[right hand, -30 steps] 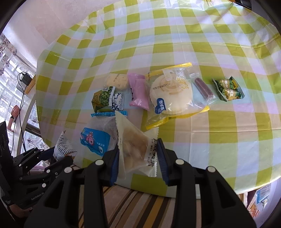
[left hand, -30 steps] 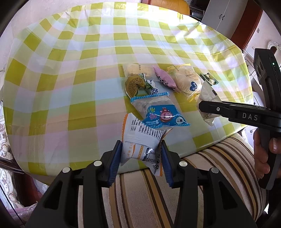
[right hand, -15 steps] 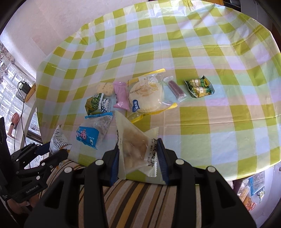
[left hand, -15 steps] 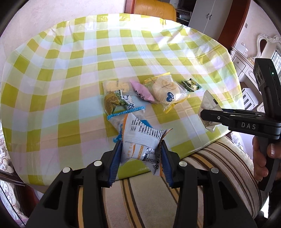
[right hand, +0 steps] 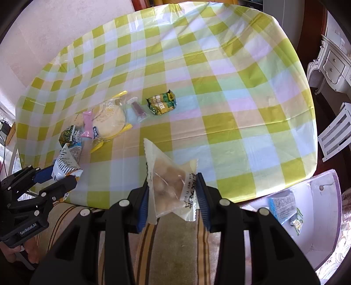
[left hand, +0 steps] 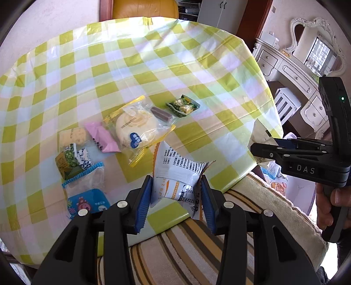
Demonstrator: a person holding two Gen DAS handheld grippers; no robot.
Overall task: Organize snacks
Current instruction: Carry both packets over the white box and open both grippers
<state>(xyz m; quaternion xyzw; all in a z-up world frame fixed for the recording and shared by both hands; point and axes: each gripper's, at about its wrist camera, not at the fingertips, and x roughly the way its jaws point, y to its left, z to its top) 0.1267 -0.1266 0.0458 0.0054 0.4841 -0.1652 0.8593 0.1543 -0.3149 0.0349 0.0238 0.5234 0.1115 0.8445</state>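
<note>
My left gripper (left hand: 176,198) is shut on a white snack packet with black print and an orange patch (left hand: 178,173), held over the table's near edge. My right gripper (right hand: 173,197) is shut on a clear packet of pale round snacks (right hand: 169,184). On the checked tablecloth (left hand: 153,65) lie a round bun in a yellow-edged bag (left hand: 136,127), a pink wrapped bar (left hand: 102,137), a dark purple stick (left hand: 160,114), a green packet (left hand: 183,106), a green-and-white packet (left hand: 72,157), a blue-labelled bag (left hand: 87,197) and a pale cracker (left hand: 73,136).
A white bin (right hand: 307,210) stands low at the right of the table, with a few packets inside. A striped cushion (left hand: 197,252) lies under both grippers. A white dresser (left hand: 296,74) and an orange chair (left hand: 142,8) stand beyond the table.
Both grippers, each still holding its packet, have moved rightward along the table's near edge. The snacks on the cloth now sit further left, and the white bin has come into the right wrist view.
</note>
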